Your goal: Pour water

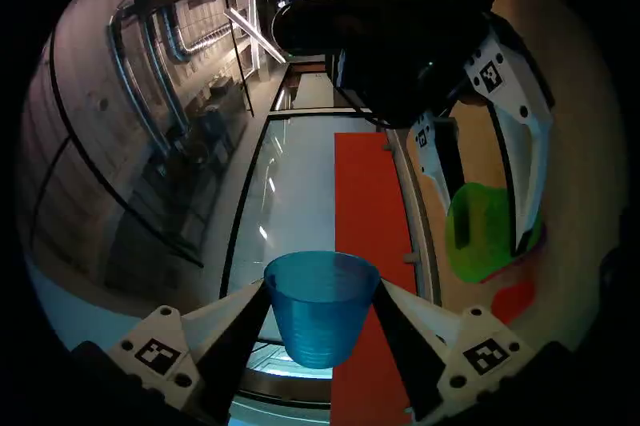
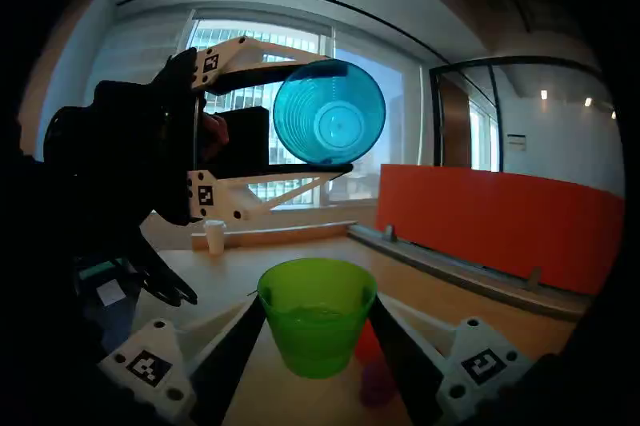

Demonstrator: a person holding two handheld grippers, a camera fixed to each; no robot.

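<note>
While the left gripper (image 1: 322, 298) clamps the blue cup (image 1: 322, 318) on its side, the right gripper (image 2: 316, 310) grips the upright green cup (image 2: 317, 334) lower, slightly short of it.

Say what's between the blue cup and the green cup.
Right gripper view: just the lower finger of the left gripper under the blue cup, then open air to the green cup.

Cams opposed, close; blue cup (image 1: 322, 306) shared

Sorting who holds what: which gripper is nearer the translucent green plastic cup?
Right. The right gripper clamps the translucent green plastic cup; the left gripper is apart, higher up, holding a tipped translucent blue plastic cup.
</note>
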